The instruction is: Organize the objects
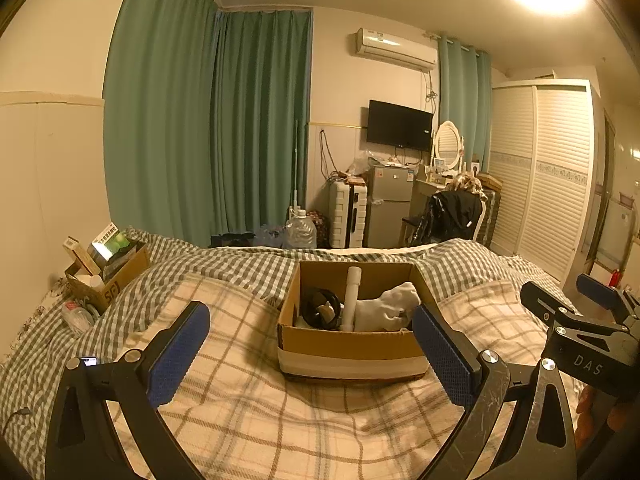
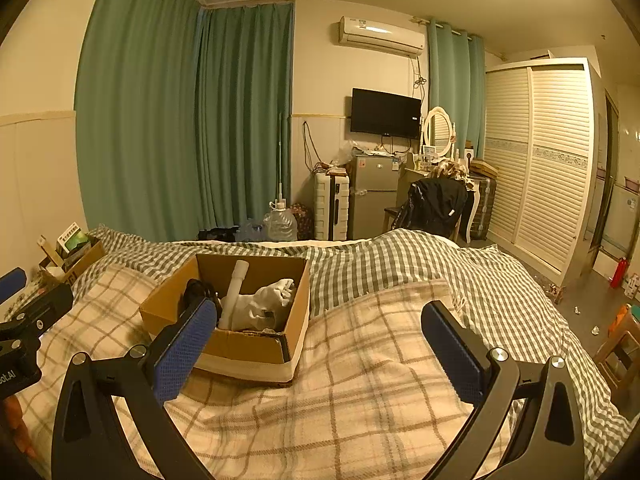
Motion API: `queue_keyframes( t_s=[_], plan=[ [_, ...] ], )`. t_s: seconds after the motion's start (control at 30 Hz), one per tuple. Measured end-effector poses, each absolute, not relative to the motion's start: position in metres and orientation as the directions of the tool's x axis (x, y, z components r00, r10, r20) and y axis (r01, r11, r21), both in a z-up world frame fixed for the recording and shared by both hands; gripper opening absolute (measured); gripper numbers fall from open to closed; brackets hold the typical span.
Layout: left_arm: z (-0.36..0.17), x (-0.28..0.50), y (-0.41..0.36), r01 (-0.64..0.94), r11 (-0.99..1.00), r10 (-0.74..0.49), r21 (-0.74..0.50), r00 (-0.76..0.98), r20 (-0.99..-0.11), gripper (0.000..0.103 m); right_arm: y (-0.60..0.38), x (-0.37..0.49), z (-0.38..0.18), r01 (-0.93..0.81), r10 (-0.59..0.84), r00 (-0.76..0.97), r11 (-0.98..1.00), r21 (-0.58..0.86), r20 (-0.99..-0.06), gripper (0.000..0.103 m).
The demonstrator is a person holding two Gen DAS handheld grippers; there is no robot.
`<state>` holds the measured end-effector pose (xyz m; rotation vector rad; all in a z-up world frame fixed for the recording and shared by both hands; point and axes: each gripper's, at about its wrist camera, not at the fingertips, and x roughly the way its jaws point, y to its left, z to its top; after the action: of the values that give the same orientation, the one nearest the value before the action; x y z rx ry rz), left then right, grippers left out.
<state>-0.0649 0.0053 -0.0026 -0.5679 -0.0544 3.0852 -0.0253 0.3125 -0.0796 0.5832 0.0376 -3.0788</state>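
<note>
A cardboard box (image 1: pixel 344 346) sits on the plaid blanket in the middle of the bed. In it lie a white tube (image 1: pixel 352 296), a white crumpled cloth (image 1: pixel 388 306) and a black round object (image 1: pixel 320 308). My left gripper (image 1: pixel 310 348) is open and empty, held just in front of the box. The box also shows in the right wrist view (image 2: pixel 248 344), left of centre. My right gripper (image 2: pixel 320 344) is open and empty over the blanket, to the right of the box. The right gripper's body shows at the right edge of the left wrist view (image 1: pixel 580 320).
A second cardboard box (image 1: pixel 108 276) with books and packets sits at the bed's far left by the wall. A plastic bottle (image 1: pixel 78 316) lies beside it. Beyond the bed stand a water jug (image 1: pixel 300 230), a suitcase, a small fridge and a chair. A stool (image 2: pixel 620 344) is at the right.
</note>
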Motion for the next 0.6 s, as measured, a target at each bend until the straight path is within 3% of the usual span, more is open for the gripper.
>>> queue_keyframes(
  t_s=[0.6],
  plan=[
    [-0.0011, -0.063, 0.0056, 0.021, -0.999, -0.011, -0.024, -0.938, -0.346, 0.103, 0.3125, -0.026, -0.0824, 0.008, 0.0, -0.929, -1.0, -0.021, -0.37, 0.103]
  ],
)
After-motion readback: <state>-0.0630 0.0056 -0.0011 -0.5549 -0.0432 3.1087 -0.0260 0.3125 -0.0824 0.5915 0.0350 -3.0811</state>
